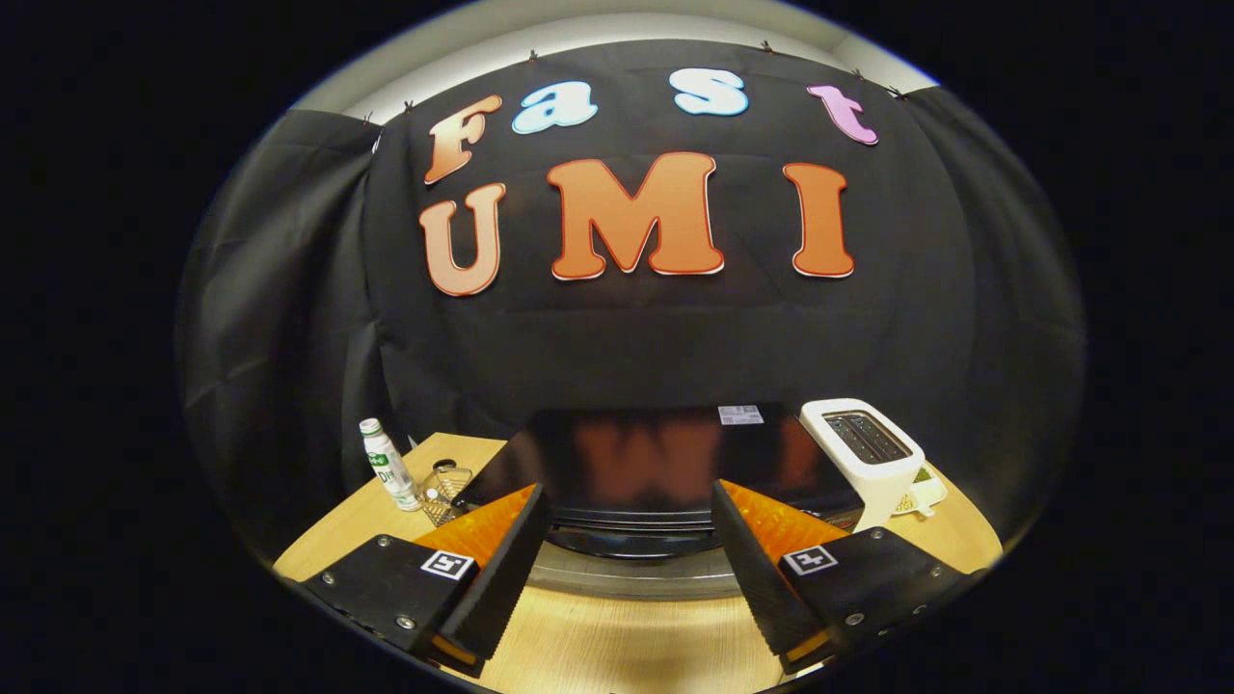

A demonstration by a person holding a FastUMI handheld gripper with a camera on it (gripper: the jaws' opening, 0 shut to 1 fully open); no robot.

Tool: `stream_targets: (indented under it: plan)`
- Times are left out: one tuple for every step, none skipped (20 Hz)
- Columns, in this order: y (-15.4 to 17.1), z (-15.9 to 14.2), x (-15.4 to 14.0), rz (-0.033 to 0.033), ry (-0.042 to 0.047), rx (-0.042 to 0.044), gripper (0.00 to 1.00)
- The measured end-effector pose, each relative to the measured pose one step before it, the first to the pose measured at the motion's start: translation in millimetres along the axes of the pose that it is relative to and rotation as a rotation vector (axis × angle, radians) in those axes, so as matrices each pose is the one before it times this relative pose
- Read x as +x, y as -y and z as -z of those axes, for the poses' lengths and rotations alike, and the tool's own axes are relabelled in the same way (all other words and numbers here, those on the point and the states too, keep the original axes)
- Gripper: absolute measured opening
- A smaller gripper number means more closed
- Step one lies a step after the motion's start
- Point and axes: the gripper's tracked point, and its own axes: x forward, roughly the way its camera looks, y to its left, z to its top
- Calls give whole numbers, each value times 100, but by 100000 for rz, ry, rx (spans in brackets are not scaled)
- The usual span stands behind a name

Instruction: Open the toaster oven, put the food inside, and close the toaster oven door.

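Gripper [631, 540] spread wide, nothing held, just above toaster oven [636, 463] top; door handle should be approached lower, squarely.

one toaster oven [631, 453], one toaster [863, 453], one bottle [388, 463] — one wire basket [445, 490].

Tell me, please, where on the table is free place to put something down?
Bare wood lies near the gripper, between its open fingers and in front of the oven. A smaller strip runs right of the toaster, along the table edge. Left of the oven it is crowded: a bottle and a wire basket stand close together.
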Motion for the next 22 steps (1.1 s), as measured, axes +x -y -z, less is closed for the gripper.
stream_targets:
  plan:
    - [84, 623, 616, 955, -952, -745, 100]
    - [158, 555, 618, 1069, -838, -836, 100]
    - [131, 609, 499, 1016, -1049, -632, 100]
    - [117, 474, 393, 510, -1137, -168, 100]
    - [-7, 246, 403, 280, -151, 245, 100]
    - [235, 181, 395, 869, -3, 227, 100]
    - [213, 315, 90, 1010, -740, 269, 100]
    - [17, -234, -1, 565, 2390, 109, 100]
    - [-198, 122, 180, -131, -651, -736, 100]
    - [-17, -123, -339, -57, 1422, 259, 100]
    - [-23, 97, -29, -91, 1137, 900, 100]
    - [40, 48, -334, -373, 1470, -399, 99]
    - [-81, 114, -382, -778, 822, -49, 99]
    - [-194, 140, -356, -909, 950, 228, 97]
    - [-201, 320, -585, -899, 671, -494, 96]
    - [-111, 279, -717, -404, 286, -1023, 91]
    - [9, 449, -767, -437, -434, -1167, 90]
    - [-68, 529, -934, -887, -1251, -584, 89]
    - [-274, 746, -901, -1239, -1603, -598, 89]
    - [-297, 752, -722, -1778, -1832, -717, 89]
    - [-450, 786, -803, -3052, -2243, 295, 89]
    - [-632, 1134, -671, -3489, -3549, 747, 89]
